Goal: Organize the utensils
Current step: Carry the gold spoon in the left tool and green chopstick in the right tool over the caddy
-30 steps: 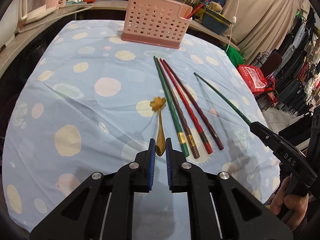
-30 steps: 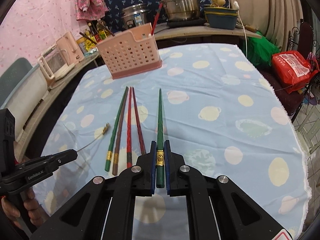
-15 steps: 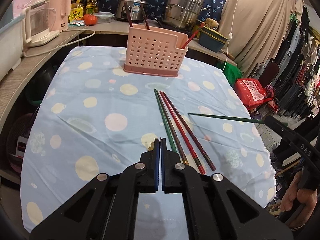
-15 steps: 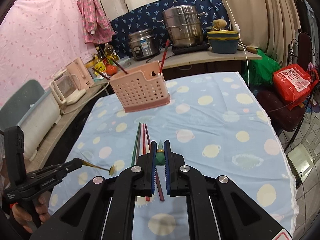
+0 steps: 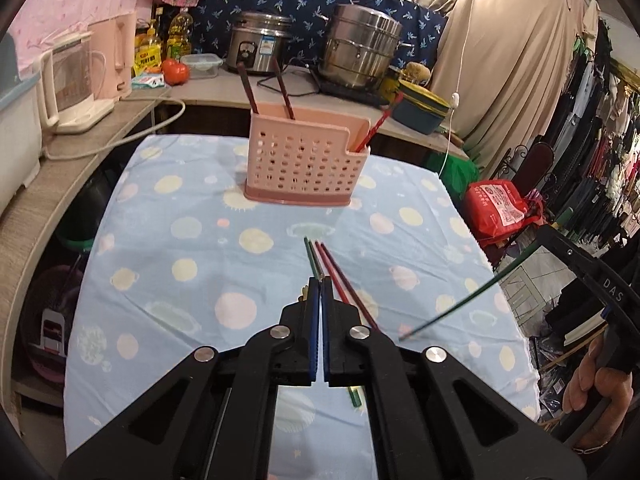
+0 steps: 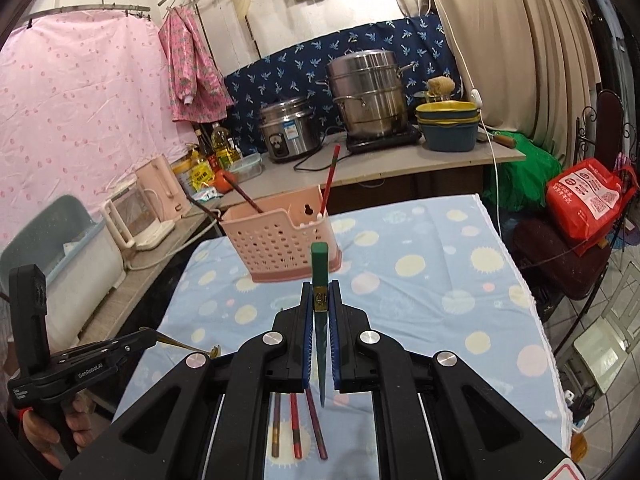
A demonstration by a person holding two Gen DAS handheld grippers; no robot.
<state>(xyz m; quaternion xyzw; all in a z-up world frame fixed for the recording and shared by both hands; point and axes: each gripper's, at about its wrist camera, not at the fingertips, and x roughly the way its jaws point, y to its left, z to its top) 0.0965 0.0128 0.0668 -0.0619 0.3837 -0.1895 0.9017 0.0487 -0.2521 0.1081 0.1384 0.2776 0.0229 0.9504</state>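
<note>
My left gripper is shut on a gold spoon and holds it above the blue spotted tablecloth; the spoon is almost hidden behind the jaws in the left wrist view. My right gripper is shut on a green chopstick, also seen slanting in the air at the right of the left wrist view. A pink perforated utensil basket stands at the table's far end with chopsticks in it. Several chopsticks lie on the cloth below my left gripper.
Behind the table a counter carries a rice cooker, a steel steamer pot, a kettle and bottles. A red bag sits on a chair at the right, by hanging clothes.
My left gripper shut on the gold spoon and lifted it off the cloth. My right gripper raised the green chopstick off the table and tilted it. Both moved up, towards the basket.
</note>
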